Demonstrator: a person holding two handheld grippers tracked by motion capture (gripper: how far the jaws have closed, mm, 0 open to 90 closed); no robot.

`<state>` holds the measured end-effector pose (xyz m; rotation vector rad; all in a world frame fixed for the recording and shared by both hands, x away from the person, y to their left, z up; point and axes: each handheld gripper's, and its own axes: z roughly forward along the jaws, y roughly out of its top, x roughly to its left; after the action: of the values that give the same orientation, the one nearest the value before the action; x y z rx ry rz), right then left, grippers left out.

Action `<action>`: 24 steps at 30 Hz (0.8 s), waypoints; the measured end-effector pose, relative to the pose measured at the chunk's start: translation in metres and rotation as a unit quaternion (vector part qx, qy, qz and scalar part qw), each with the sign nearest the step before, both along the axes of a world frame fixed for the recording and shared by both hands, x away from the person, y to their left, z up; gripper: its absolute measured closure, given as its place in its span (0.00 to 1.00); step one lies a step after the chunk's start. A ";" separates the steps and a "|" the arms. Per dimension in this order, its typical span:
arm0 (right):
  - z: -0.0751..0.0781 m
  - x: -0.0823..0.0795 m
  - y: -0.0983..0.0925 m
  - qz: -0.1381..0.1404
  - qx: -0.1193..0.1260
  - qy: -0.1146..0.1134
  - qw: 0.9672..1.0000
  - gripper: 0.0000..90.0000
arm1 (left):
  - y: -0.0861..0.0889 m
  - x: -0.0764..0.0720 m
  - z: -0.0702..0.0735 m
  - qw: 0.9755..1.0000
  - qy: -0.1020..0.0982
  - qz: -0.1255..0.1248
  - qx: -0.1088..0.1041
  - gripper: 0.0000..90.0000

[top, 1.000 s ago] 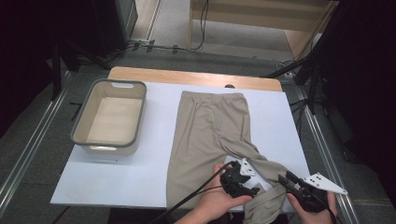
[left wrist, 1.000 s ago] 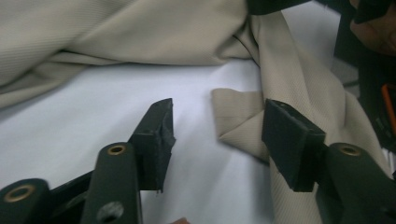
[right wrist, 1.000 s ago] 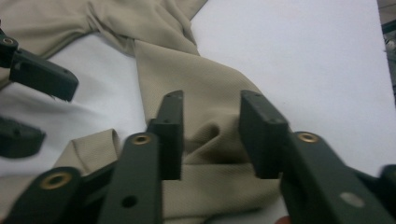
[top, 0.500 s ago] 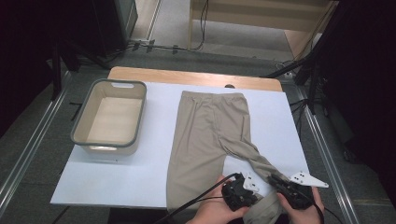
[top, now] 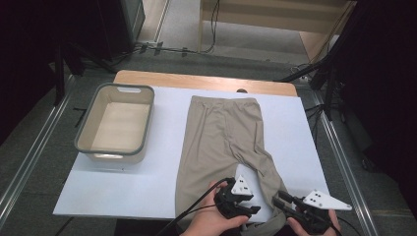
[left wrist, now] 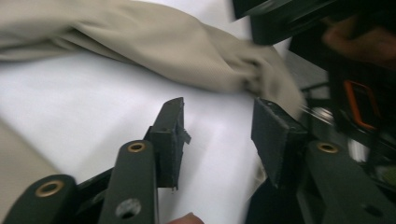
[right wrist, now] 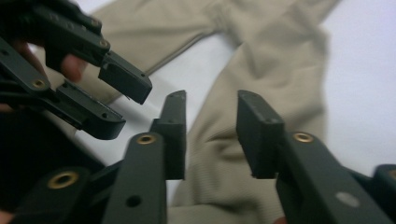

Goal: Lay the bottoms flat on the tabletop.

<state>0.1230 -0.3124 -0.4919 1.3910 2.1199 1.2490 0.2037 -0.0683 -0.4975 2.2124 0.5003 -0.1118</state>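
Job: I am folding the tan pants [top: 221,142] on the white board [top: 162,196]; I think the bent leg needs to be laid straight first
Where the pants are: flat in the middle of the board, top end far from me, leg ends near my hands; the right leg is bent and bunched
How to do it well: I think I should grab the very end of the bent leg, lift it just a little, pull it slowly toward me, and keep both hands level so the cloth does not twist
Left gripper [left wrist: 219,135]: jaws have just been opening, now about half open, nothing between them, only board below; the cloth is just past the tips
Right gripper [right wrist: 210,135]: jaws have just been opening too, about half open, over the bunched leg, pads not pressing on it
Gray tub [top: 118,123]: sits to the left of the pants, well apart
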 end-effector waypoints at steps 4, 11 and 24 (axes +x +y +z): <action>-0.010 0.007 -0.019 -0.072 -0.004 0.010 0.997 0.65 | -0.012 0.012 -0.004 1.000 -0.007 0.025 0.010 0.59; -0.032 0.021 -0.018 -0.094 -0.046 0.043 0.994 0.62 | -0.031 0.018 -0.006 0.999 -0.010 0.029 0.013 0.59; -0.037 0.032 -0.046 -0.143 -0.049 0.045 0.988 0.96 | -0.008 0.031 0.013 0.999 -0.011 0.042 -0.033 0.44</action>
<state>0.1551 -0.3587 -0.5291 1.6642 1.9233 0.9749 0.2351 -0.0763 -0.4842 2.1229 0.5682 -0.0599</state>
